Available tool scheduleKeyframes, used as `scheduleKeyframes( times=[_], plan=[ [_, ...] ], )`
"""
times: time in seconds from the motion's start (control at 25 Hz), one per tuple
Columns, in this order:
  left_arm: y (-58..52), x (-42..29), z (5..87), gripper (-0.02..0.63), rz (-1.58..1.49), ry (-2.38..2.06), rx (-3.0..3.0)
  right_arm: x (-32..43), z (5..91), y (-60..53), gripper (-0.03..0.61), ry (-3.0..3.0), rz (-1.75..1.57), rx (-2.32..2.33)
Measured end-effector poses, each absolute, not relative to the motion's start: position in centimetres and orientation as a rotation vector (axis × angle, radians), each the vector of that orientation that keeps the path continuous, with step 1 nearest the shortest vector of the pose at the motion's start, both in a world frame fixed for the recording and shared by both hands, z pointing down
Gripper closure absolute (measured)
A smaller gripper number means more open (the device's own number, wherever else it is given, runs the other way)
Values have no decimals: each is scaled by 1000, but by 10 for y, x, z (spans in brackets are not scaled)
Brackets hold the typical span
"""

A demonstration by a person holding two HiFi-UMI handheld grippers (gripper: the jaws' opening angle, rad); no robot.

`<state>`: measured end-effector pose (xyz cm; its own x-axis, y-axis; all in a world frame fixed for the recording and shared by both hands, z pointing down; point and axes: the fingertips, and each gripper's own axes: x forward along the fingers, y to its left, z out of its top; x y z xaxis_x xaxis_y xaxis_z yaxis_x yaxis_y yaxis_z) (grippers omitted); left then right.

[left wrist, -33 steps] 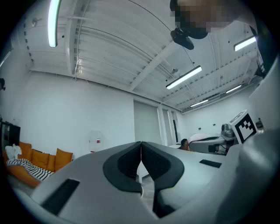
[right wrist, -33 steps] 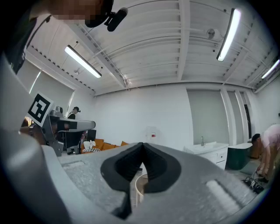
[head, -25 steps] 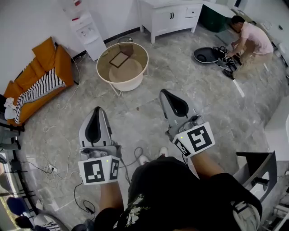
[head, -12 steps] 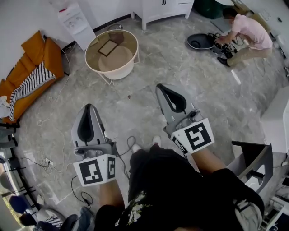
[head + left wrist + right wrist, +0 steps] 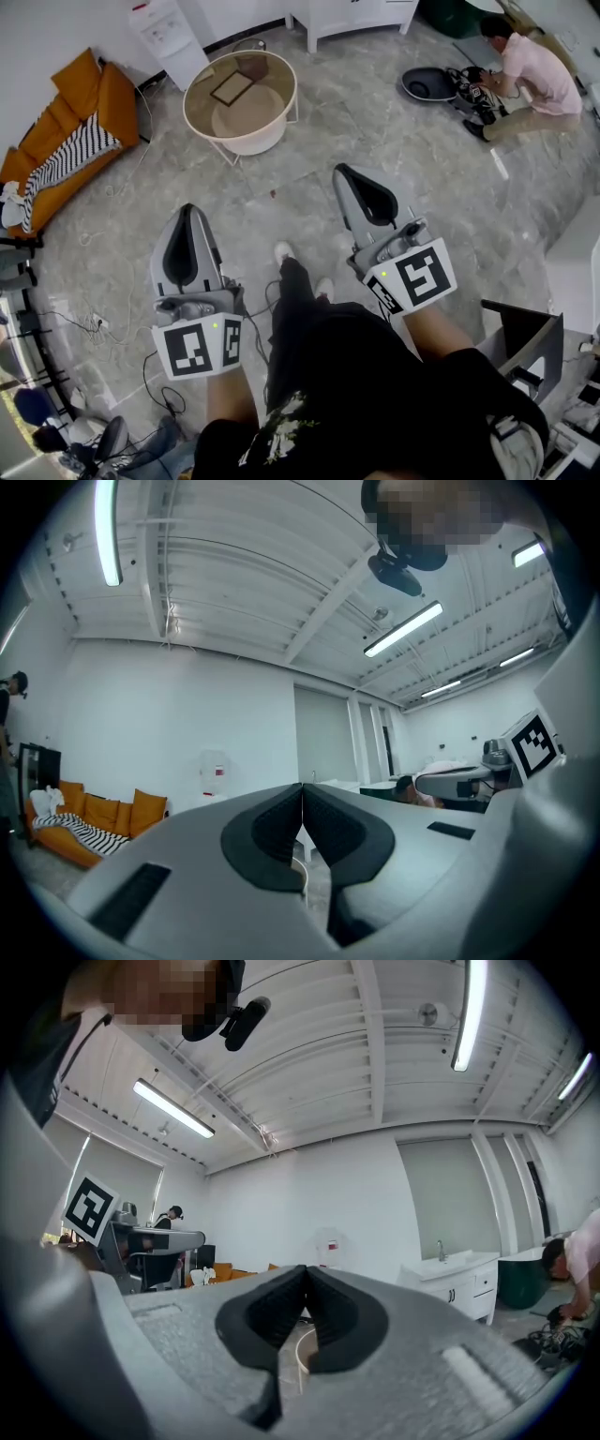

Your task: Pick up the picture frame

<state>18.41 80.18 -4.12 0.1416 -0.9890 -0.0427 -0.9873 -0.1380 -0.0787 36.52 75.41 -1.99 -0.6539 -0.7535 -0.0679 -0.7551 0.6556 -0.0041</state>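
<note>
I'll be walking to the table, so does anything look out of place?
Loose cables trail over the floor at the left, a likely trip risk. The frame lies flat on the table; nothing looks spilled.

The head view looks steeply down from above the person onto the left tongs (image 5: 186, 212), the right tongs (image 5: 345, 172) and the floor (image 5: 309, 141). Each gripper view sits close behind its own jaws and faces level across the room. All three share the orange sofa (image 5: 94, 94) and the water dispenser (image 5: 169, 37).
</note>
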Motion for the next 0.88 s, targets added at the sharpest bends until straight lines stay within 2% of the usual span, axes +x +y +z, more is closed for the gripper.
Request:
scheduleKeyframes(
  times=[0.28, 0.88],
  plan=[
    [762, 176, -44, 601, 0, 2001, -2293, 352, -24, 710, 583, 2807, 65, -1243],
    [662, 112, -70, 601, 14, 2006, -2278, 281, -55, 604, 583, 2805, 86, -1193]
  ],
)
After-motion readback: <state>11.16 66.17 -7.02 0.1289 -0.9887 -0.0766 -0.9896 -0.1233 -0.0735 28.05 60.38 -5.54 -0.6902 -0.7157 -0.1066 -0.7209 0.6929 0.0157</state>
